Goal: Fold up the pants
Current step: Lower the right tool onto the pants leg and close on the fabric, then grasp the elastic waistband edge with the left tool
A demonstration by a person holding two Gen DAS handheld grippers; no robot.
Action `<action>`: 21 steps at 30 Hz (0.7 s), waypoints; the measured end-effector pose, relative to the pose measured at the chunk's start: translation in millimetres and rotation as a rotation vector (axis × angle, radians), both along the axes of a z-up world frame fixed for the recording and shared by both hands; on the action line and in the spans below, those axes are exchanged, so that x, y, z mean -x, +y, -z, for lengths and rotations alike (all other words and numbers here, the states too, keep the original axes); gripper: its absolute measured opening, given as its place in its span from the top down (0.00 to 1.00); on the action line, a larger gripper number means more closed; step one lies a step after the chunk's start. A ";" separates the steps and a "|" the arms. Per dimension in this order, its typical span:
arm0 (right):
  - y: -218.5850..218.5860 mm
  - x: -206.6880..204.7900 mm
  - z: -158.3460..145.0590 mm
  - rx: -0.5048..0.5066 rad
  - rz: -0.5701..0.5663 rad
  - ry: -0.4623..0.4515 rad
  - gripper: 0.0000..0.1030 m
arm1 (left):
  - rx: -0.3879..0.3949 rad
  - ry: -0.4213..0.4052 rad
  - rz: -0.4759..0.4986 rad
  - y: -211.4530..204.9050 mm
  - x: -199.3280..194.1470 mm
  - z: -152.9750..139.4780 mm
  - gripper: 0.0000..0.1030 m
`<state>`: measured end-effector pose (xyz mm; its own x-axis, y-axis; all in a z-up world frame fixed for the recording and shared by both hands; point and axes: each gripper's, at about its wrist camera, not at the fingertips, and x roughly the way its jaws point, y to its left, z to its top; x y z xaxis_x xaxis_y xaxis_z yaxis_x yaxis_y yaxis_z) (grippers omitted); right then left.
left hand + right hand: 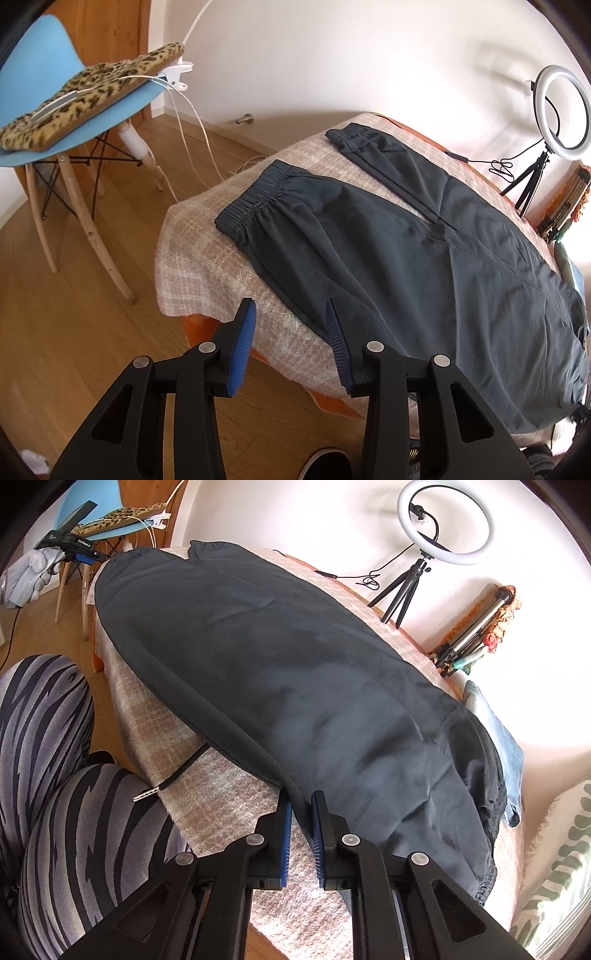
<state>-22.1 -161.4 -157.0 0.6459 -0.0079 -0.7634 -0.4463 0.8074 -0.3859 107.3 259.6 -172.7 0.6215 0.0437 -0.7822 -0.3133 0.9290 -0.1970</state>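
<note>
Right wrist view: my right gripper pinches the pants edge on the table; my left gripper hangs open. Next I'd clamp left, then fold.

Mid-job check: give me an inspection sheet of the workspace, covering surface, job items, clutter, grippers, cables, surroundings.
Surface: plaid blanket covering the table.
Job's things: dark pants spread flat, both cuffs at the far end; drawstring lying loose.
Clutter: folded jeans at the edge.
Grippers: left gripper open at the pants' edge; right gripper shut on the pants' edge.
Cables: ring light cord on the table; white cables off the chair.
Surroundings: wood floor, white wall, folded tripod.
</note>
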 end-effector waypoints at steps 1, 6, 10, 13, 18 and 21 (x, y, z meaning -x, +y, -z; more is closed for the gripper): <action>0.5 -2.2 -3.0 0.008 0.004 -0.012 0.94 | 0.013 -0.001 -0.007 3.1 -3.0 1.2 0.58; 0.6 -24.9 -20.8 0.049 0.027 -0.060 0.96 | 0.087 -0.001 -0.021 13.4 -17.2 8.8 0.58; -3.0 -50.7 -33.8 0.074 0.044 -0.101 0.96 | 0.097 -0.004 0.000 10.2 -17.0 8.1 0.58; -5.2 -69.5 -35.5 0.085 0.060 -0.110 0.96 | 0.121 0.003 0.004 9.7 -18.3 9.2 0.58; -2.3 -80.1 -32.8 0.078 0.063 -0.109 0.96 | 0.116 0.035 -0.015 11.0 -31.0 13.9 0.58; -1.9 -74.5 -31.9 0.069 0.056 -0.106 0.96 | 0.090 0.068 -0.020 8.9 -40.9 20.9 0.58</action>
<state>52.4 -163.3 -125.0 0.7199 -0.0968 -0.6872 -0.3546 0.7999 -0.4842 148.1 268.5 -193.6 0.5661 -0.0164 -0.8241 -0.3475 0.9019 -0.2567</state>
